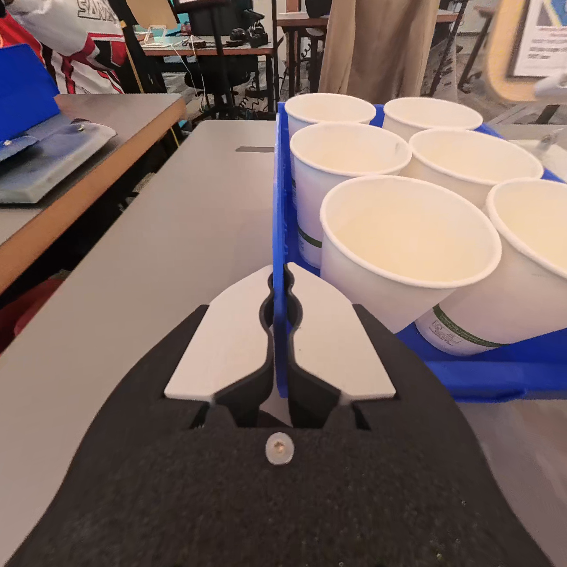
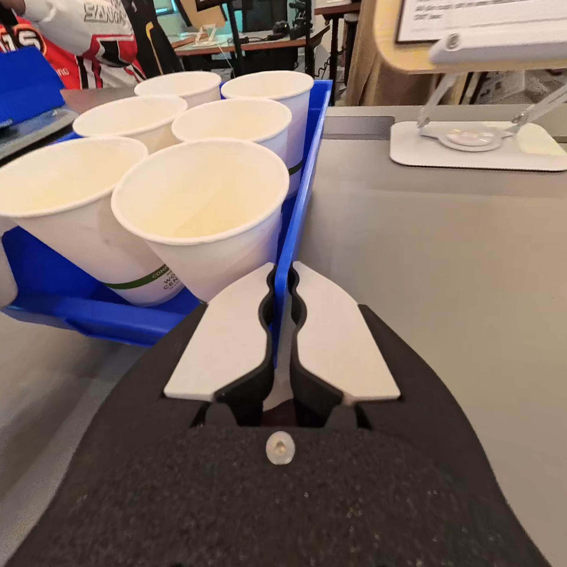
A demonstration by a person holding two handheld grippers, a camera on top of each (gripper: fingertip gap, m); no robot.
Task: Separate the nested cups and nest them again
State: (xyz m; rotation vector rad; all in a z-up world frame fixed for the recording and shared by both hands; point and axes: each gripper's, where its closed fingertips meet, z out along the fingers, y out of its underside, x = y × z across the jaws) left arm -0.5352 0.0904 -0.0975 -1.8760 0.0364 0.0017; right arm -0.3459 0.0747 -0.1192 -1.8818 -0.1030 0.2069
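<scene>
A blue tray (image 1: 279,190) holds several white paper cups standing upright in two rows, with the nearest cup (image 1: 405,242) close to my fingers. My left gripper (image 1: 279,276) is shut on the tray's left wall. In the right wrist view the same tray (image 2: 310,171) and cups show, with the nearest cup (image 2: 199,208) leaning towards me. My right gripper (image 2: 282,276) is shut on the tray's right wall. The tray's near end seems raised off the grey table (image 1: 171,245), and the cups tilt.
A white stand with a flat base (image 2: 478,150) sits on the table to the right. A second table with a blue folder (image 1: 27,92) stands to the left. A person in a red and white shirt (image 1: 76,46) stands behind. Desks and chairs fill the background.
</scene>
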